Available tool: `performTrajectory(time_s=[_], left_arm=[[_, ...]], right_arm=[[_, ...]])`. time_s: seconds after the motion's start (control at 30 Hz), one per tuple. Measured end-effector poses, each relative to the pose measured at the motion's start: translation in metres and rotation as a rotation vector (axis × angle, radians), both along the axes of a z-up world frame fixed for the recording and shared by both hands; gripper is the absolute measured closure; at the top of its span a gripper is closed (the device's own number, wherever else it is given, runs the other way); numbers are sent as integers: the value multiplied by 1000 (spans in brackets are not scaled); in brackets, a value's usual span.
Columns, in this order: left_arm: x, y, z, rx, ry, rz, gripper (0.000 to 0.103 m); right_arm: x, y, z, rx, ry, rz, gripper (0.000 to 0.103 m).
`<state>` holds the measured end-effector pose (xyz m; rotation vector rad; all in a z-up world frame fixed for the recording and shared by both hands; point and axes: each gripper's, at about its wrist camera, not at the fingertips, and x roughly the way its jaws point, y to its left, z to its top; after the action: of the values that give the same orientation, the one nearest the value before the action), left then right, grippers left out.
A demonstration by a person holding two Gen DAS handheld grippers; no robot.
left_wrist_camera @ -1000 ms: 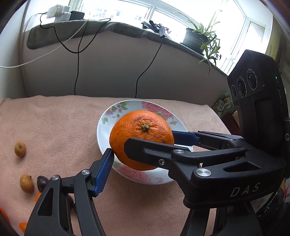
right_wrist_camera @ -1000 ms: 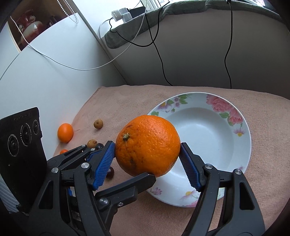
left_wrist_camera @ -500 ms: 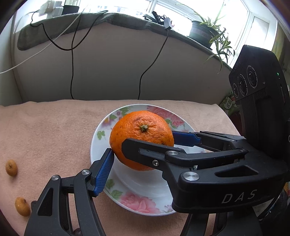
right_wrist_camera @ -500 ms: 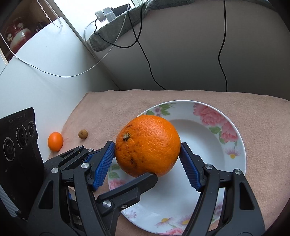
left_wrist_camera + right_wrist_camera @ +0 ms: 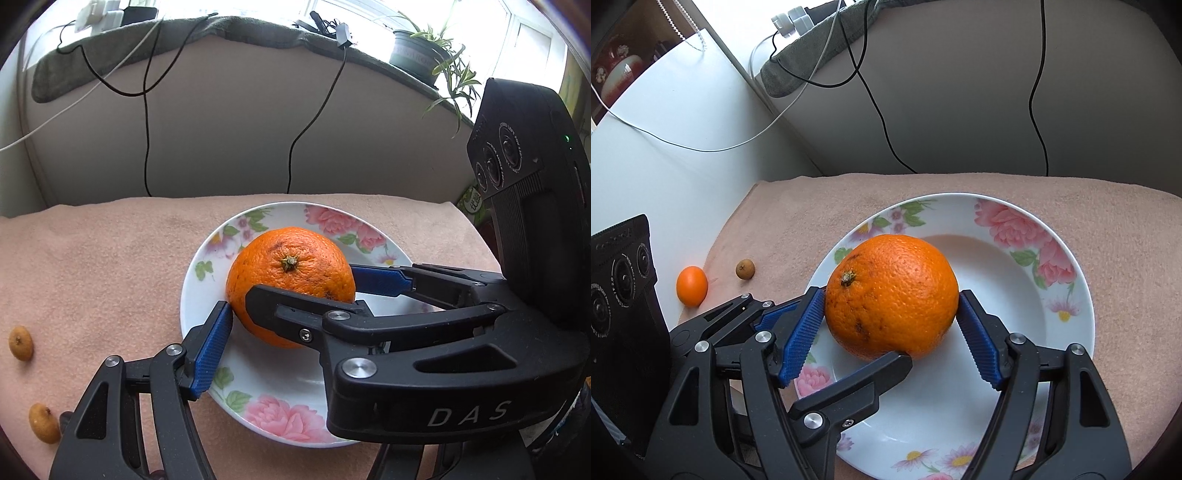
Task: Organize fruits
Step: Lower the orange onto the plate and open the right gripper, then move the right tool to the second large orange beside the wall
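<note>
A big orange (image 5: 291, 284) (image 5: 892, 297) is held over the inside of a white floral plate (image 5: 291, 432) (image 5: 1067, 280), low above its bottom. Both grippers grip it together, their fingers interleaved. My left gripper (image 5: 295, 306) has one blue pad (image 5: 210, 350) on the orange's left side and the other (image 5: 380, 281) on its right. My right gripper (image 5: 892, 321) has blue pads (image 5: 803, 336) on both sides of the orange. Whether the orange touches the plate is hidden.
The plate lies on a pink towel (image 5: 103, 258). Small brown fruits (image 5: 20, 343) (image 5: 44, 422) lie at the towel's left. A small orange fruit (image 5: 691, 286) and a brown one (image 5: 745, 269) lie near the left wall. Cables hang from the sill behind.
Both grippers have carried the orange forward and down, from the plate's near rim to over its middle. The grip has not changed.
</note>
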<state>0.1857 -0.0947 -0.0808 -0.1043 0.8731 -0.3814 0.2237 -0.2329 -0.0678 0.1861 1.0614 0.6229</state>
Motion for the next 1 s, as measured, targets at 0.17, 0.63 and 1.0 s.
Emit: performTrajectory(time_s=[0.17,0.63,1.0], left_arm=[[-3,-3,1,25,-9,8,35],[-25,20,15,21,-52,46,34],[-53,36,33,37,-108,97,34]], right_arm=[[-4,-1,4,-26,-32,-11,21],[-26,-15,26,-25,-101,-55,21],[-55,-4,54,-31,-183,-35,20]])
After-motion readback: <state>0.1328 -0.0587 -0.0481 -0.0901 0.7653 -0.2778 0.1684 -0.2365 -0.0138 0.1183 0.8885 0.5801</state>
